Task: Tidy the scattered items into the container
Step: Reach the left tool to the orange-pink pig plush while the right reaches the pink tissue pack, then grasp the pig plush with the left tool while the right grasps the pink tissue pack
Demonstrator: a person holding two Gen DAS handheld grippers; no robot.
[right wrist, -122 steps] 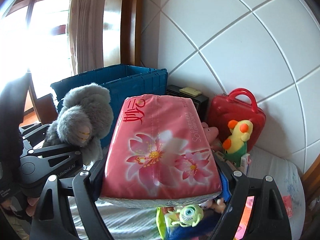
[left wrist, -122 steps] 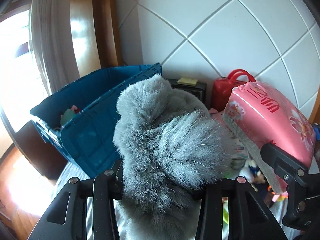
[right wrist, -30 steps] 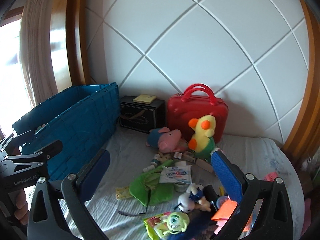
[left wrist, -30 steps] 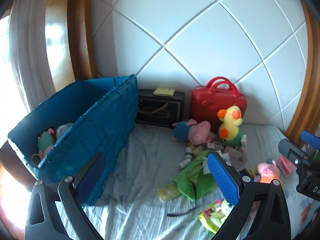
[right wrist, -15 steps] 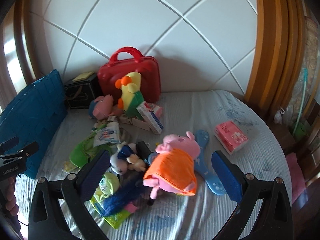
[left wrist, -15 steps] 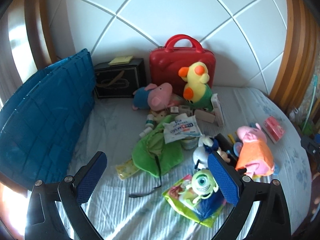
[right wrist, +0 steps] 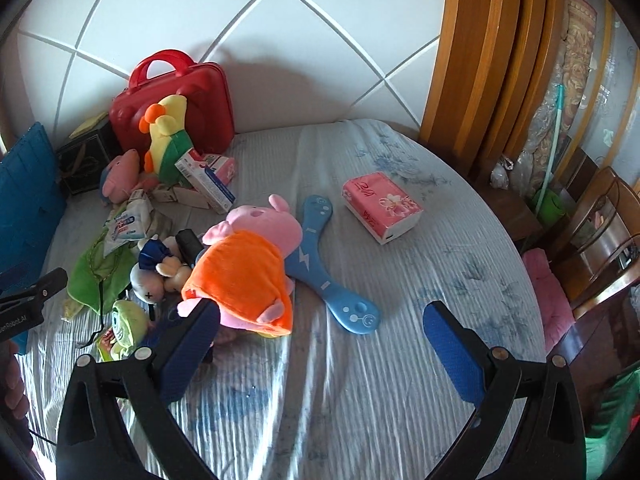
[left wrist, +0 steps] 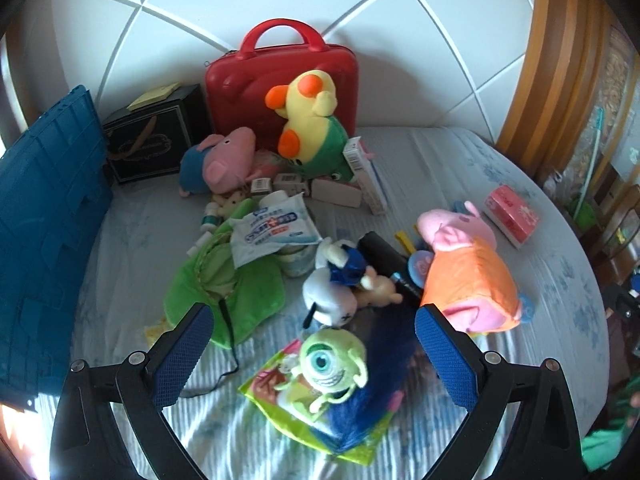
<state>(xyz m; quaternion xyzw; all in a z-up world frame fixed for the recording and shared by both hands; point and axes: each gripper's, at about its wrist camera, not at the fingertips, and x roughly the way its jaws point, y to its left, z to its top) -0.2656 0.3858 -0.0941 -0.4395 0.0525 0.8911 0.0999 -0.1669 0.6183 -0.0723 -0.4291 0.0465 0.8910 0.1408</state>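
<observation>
Having let go the grey plush and pink pack, both grippers, left gripper [left wrist: 312, 344] and right gripper [right wrist: 320, 336], gape empty; scattered toys [left wrist: 332, 364] lie ahead, blue crate [left wrist: 44, 216] far left.

Both wrist views overhead, sharing toy pile [left wrist: 344, 264]

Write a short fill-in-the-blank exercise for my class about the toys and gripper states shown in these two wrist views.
1. The pig plush lying on the blue boomerang-shaped toy wears a dress coloured ____.
2. The yellow duck plush leans against a case coloured ____.
3. The one-eyed green monster plush lies between the fingers of the ____ gripper.
4. Both that gripper and the right gripper are ____ and hold nothing.

Missing words: orange; red; left; open
</observation>
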